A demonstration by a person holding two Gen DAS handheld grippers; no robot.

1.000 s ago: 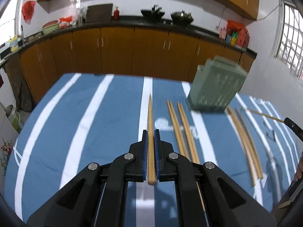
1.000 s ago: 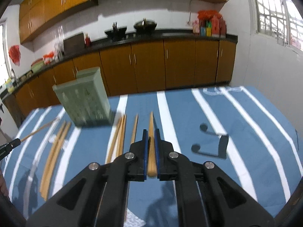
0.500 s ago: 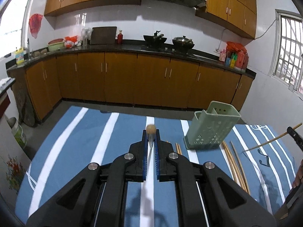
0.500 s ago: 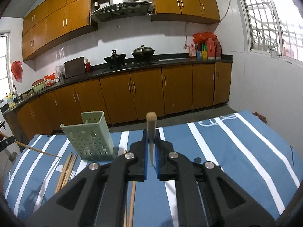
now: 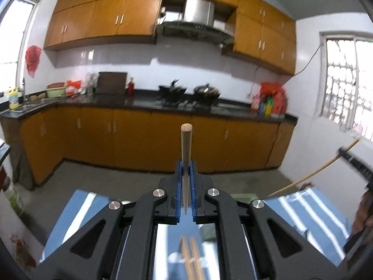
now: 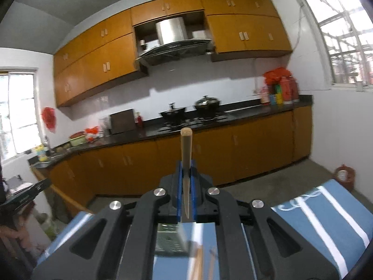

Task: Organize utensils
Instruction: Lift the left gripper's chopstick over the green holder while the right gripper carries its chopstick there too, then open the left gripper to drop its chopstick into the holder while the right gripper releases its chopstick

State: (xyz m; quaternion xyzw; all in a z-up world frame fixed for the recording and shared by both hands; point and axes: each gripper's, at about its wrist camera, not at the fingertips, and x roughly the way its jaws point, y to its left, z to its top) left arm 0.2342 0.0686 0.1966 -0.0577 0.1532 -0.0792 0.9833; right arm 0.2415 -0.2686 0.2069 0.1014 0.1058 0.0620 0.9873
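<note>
Left gripper (image 5: 185,187) and right gripper (image 6: 185,187), each clamped on a tapered wooden chopstick (image 5: 186,149) (image 6: 186,154) standing upright, butt end up. The pale green perforated plastic utensil holder (image 6: 170,239) lies below both claws, nearer the right one; remaining chopsticks (image 5: 191,256) lie beside it.

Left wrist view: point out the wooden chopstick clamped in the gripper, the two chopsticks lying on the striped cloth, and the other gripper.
Held wooden chopstick (image 5: 186,144), left wrist view, upper shaft.
Two loose wooden chopsticks (image 5: 189,256), left wrist view, near ends.
Right gripper (image 5: 356,161), left wrist view, black finger.
</note>
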